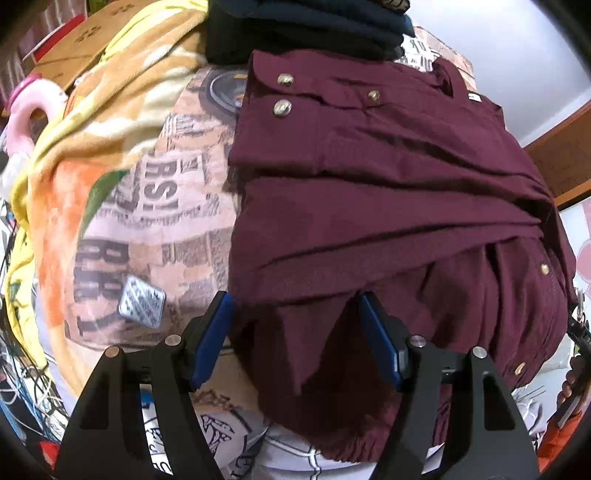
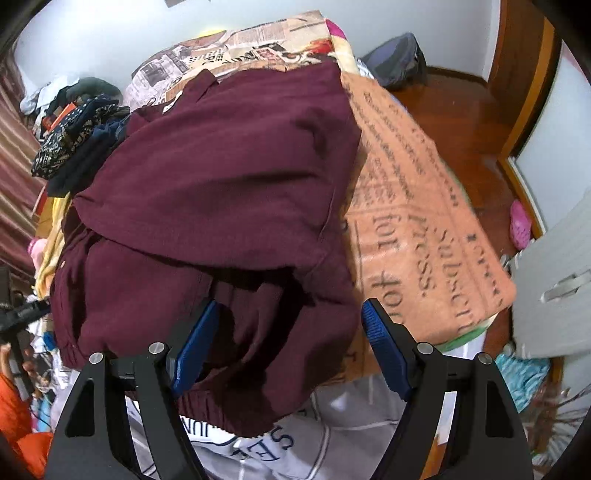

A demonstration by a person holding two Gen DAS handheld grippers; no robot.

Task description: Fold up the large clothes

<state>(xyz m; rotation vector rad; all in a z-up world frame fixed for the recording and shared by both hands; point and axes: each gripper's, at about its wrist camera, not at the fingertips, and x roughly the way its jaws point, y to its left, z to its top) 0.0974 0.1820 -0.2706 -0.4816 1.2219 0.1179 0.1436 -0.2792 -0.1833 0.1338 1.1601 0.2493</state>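
Note:
A maroon garment (image 1: 388, 206) with brass snap buttons lies partly folded on a bed covered by a newspaper-print sheet (image 1: 177, 206). Its gathered near hem hangs over the bed's front edge. My left gripper (image 1: 294, 297) points steeply down at the hem's left part. Its blue pads (image 1: 212, 339) stand apart, with loose maroon cloth lying between them. In the right wrist view the same garment (image 2: 221, 177) fills the middle. My right gripper (image 2: 291, 302) is open over the hem's right part, with cloth between its pads (image 2: 384, 343) but not pinched.
A silver blister pack (image 1: 141, 307) lies on the sheet left of the garment. Dark folded clothes (image 1: 303, 33) are stacked at the far end, a yellow-orange blanket (image 1: 92, 147) at the left. A peach printed cloth (image 2: 417, 229) hangs off the right side above a wooden floor (image 2: 461, 122).

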